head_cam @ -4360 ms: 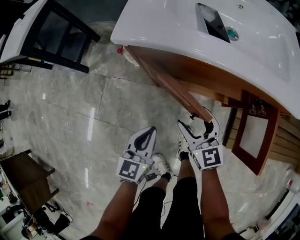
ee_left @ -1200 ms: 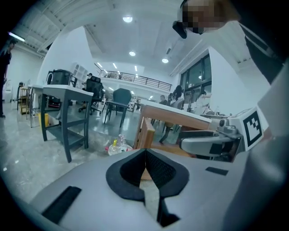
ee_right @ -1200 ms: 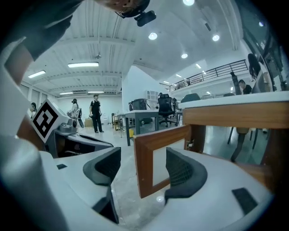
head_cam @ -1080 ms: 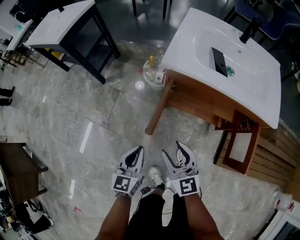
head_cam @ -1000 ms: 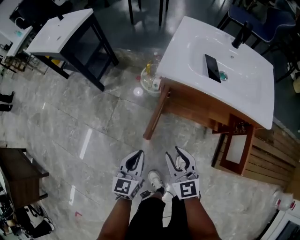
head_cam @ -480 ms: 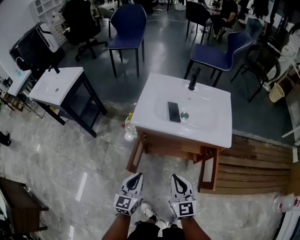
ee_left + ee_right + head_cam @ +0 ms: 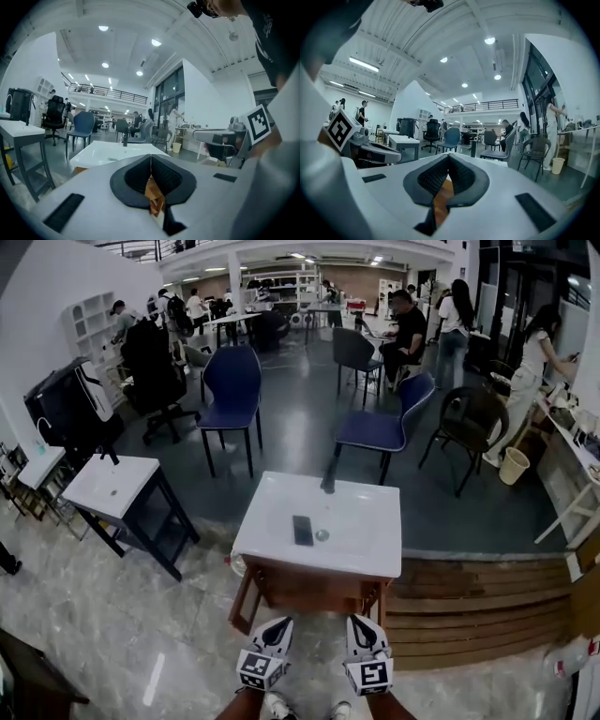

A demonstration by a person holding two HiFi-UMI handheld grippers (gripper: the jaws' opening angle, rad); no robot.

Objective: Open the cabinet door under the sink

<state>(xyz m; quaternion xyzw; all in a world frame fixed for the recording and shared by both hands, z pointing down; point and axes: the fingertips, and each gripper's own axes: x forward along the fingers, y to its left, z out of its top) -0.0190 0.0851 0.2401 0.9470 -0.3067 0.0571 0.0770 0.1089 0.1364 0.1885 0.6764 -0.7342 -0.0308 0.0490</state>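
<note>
Finding the left gripper (image 7: 280,623) with jaws pressed together and nothing between them. Finding the right gripper (image 7: 361,621) likewise closed and empty. Noting both held side by side, pointing roughly level, touching nothing.

Locating the wooden cabinet (image 7: 305,585) ahead of and below both grippers, apart from them, sitting under the white sink (image 7: 267,531). Noting a dark faucet (image 7: 328,480) at the sink's edge farthest from the grippers, and a dark flat slab (image 7: 302,530) lying in the basin. Seeing what is probably the door (image 7: 379,602), a narrow wooden upright at the cabinet's front corner just ahead of the right gripper, possibly standing edge-on and already swung out. Judging it too small to confirm.

Judging the door a stiff, rigid wooden leaf, fairly light, swinging on hinges rather than lifting. Expecting finished wood to be slippery under the pads. Failing to make out any knob or handle. Advising a hold on the free edge, farthest from the hinges, and a pull along the arc rather than straight back.

Checking for writing: finding only black-and-white square patterns on the marker cubes (image 7: 261,669). Reading no brand, label or text on sink, cabinet or slab.
</note>
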